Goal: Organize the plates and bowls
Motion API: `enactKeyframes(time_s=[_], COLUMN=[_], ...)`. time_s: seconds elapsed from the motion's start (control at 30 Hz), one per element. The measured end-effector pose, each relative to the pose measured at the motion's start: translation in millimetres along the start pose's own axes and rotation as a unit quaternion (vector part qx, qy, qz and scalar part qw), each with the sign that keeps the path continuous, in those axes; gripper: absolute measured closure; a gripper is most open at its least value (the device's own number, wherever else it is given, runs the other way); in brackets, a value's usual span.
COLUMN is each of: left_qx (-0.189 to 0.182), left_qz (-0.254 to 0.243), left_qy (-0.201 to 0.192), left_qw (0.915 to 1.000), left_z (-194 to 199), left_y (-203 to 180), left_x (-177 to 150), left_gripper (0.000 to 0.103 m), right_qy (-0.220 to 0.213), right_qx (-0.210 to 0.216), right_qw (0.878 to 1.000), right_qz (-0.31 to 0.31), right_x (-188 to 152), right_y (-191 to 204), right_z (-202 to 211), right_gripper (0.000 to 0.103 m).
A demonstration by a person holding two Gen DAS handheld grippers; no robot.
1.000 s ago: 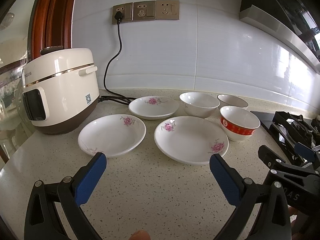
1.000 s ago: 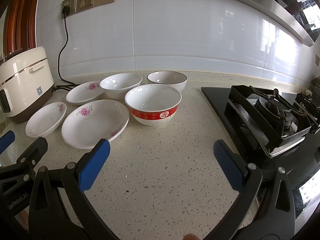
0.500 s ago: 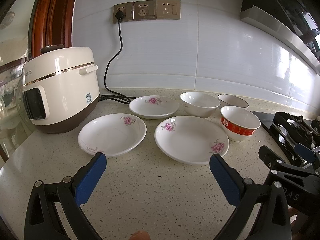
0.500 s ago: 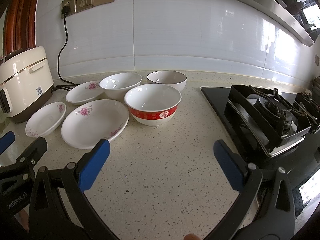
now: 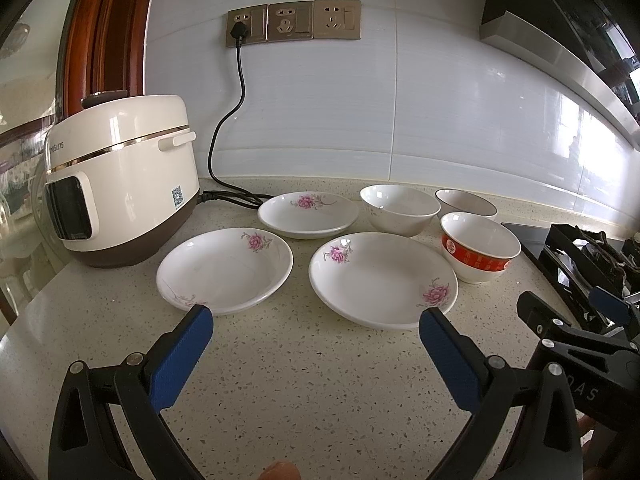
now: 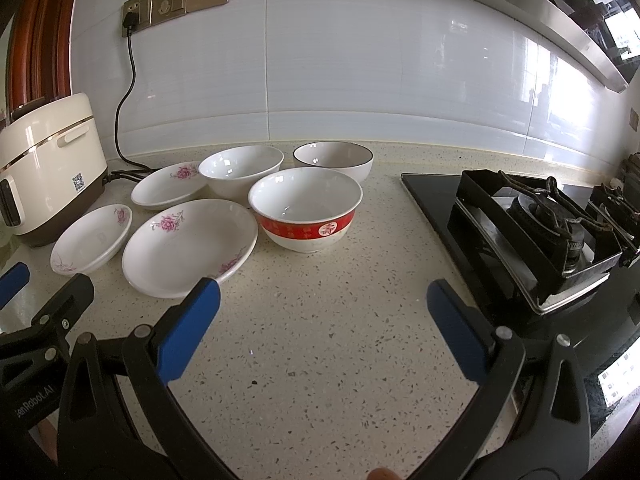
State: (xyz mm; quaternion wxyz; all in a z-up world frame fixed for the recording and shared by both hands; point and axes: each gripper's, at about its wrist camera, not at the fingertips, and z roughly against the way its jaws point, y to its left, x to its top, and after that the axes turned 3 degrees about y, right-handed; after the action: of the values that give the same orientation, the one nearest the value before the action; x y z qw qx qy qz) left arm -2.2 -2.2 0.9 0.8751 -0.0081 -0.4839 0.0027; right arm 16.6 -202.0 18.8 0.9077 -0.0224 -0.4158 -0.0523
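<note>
Three white plates with pink flowers lie on the speckled counter: a large plate (image 5: 380,280) (image 6: 188,246), a left plate (image 5: 224,270) (image 6: 90,240), and a far plate (image 5: 308,214) (image 6: 168,184). Behind and right stand a plain white bowl (image 5: 398,210) (image 6: 240,168), a dark-rimmed bowl (image 5: 466,204) (image 6: 334,158), and a red-banded bowl (image 5: 480,246) (image 6: 306,210). My left gripper (image 5: 316,316) hovers open just in front of the plates, holding nothing. My right gripper (image 6: 322,292) is open too, over bare counter before the red-banded bowl.
A cream rice cooker (image 5: 116,176) (image 6: 44,164) stands at the left, its black cord (image 5: 224,128) running to the wall sockets (image 5: 294,22). A gas hob (image 6: 536,224) (image 5: 588,256) lies on the right. The tiled wall closes the back.
Both grippers stay open. The left wrist view has drifted very slightly; the dishes have not moved.
</note>
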Motion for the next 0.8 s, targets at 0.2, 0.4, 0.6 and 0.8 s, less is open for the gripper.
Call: enactKeyframes(time_s=[0.2, 0.4, 0.6, 0.8], left_qx=[0.000, 0.000, -0.006, -0.062], left_qz=[0.000, 0.000, -0.001, 0.027], left_qy=[0.000, 0.000, 0.001, 0.011], left_qw=[1.0000, 1.0000, 1.0000, 0.9976], left_z=[0, 0, -1, -4], left_y=[0, 0, 0, 11], left_x=[0, 0, 0, 0], left_gripper=[0.000, 0.000, 0.000, 0.000], right_qy=[0.000, 0.001, 0.004, 0.048], right_qx=[0.000, 0.000, 0.005, 0.036], right_qw=[1.000, 1.000, 1.000, 0.998], right_qz=[0.000, 0.000, -0.005, -0.032], right_x=[0, 0, 1, -1], right_y=[0, 0, -1, -7], right_z=[0, 0, -1, -12], right_gripper=[0.000, 0.000, 0.000, 0.000])
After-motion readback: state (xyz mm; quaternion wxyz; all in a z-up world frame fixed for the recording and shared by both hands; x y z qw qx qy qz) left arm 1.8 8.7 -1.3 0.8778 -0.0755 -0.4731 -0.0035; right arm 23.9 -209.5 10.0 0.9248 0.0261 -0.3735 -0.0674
